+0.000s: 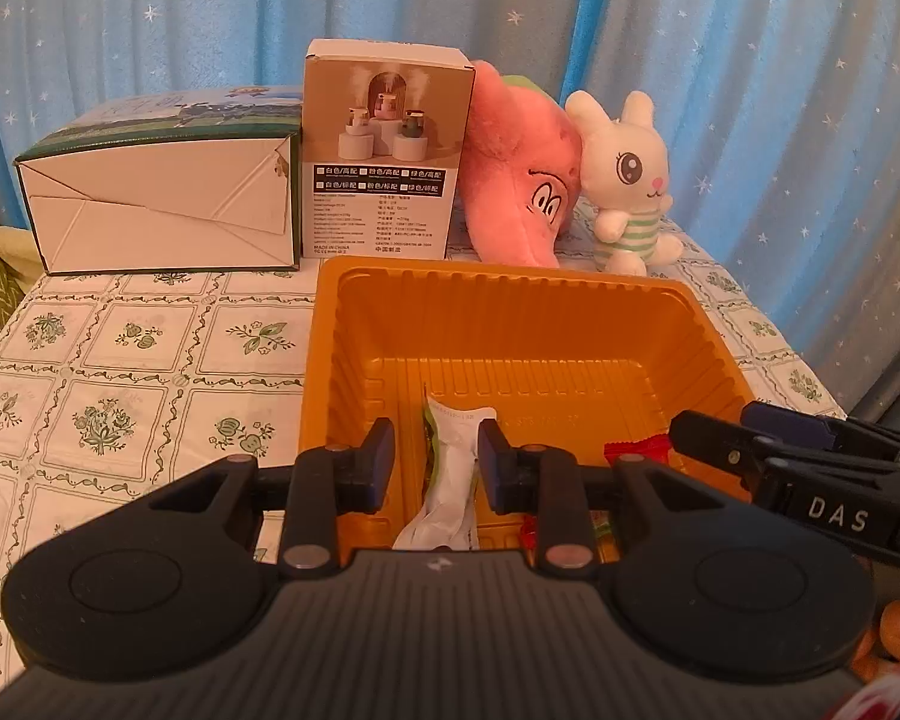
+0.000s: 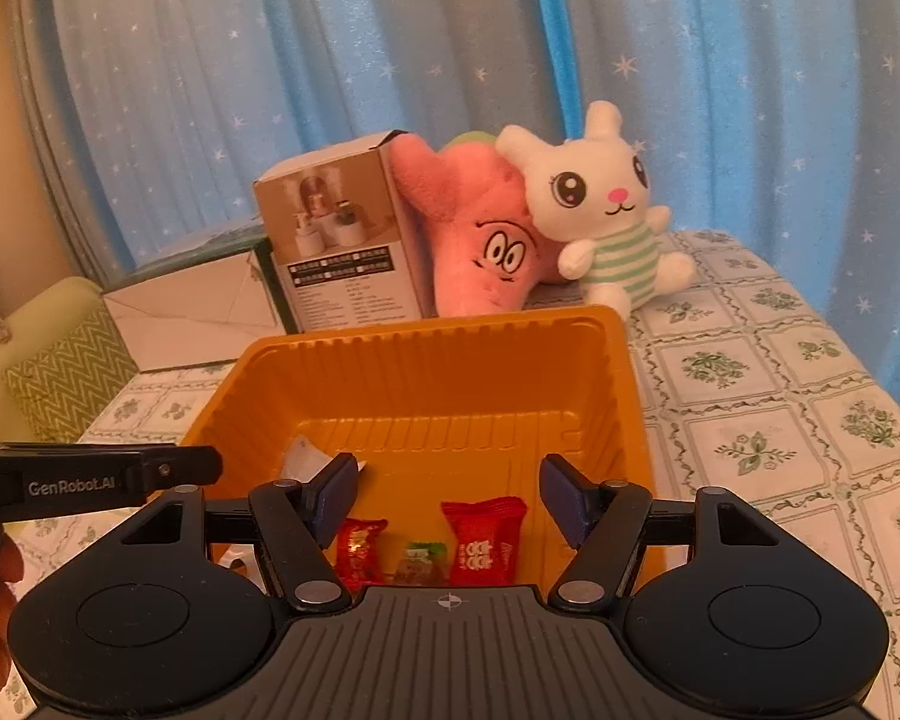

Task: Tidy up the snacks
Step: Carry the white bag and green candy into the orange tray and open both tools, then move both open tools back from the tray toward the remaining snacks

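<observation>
An orange plastic tray (image 1: 510, 306) (image 2: 426, 360) sits on the floral tablecloth. In the left wrist view a white and green snack packet (image 1: 450, 468) lies in the tray between my left gripper's (image 1: 437, 456) open fingers; the right pad is at its edge, the left pad apart from it. A red snack (image 1: 636, 450) lies to the right, beside my right gripper, which enters from the right. In the right wrist view my right gripper (image 2: 447, 495) is open and empty above two red snacks (image 2: 483, 540) (image 2: 357, 549) and a small green candy (image 2: 417, 561) in the tray.
Behind the tray stand a white carton (image 1: 162, 210), a humidifier box (image 1: 384, 156) (image 2: 342, 240), a pink plush star (image 1: 522, 162) (image 2: 480, 240) and a white rabbit plush (image 1: 624, 180) (image 2: 600, 210). Blue starred curtains hang behind. A green sofa (image 2: 48, 360) is at the left.
</observation>
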A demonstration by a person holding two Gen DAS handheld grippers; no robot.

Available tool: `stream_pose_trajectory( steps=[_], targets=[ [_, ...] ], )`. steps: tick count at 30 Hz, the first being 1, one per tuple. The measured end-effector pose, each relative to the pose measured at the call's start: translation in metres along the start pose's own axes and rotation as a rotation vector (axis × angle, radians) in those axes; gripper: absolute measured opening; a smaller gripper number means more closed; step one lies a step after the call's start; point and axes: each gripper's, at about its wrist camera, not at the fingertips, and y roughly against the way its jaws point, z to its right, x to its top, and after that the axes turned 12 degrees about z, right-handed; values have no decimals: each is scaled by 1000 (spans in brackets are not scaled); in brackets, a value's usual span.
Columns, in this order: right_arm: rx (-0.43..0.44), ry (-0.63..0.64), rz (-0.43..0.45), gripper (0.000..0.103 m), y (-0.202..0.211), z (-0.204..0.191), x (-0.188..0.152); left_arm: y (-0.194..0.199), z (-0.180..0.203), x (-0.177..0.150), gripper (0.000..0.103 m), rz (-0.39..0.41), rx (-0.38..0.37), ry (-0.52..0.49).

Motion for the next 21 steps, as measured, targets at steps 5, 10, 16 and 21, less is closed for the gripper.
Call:
stream_pose_trajectory(
  steps=[5,10,16,21],
  targets=[
    [-32,-7,2,67,2,6,1,2,2,0,26,1,-4,-6],
    [-44,9,29,67,12,3,3,12,7,-2,26,14,-10,-15],
    [-58,27,65,67,32,-3,5,35,13,-3,26,46,-13,-16],
    [-72,12,74,67,55,-3,3,64,17,-11,26,67,-20,-11]
  ],
)
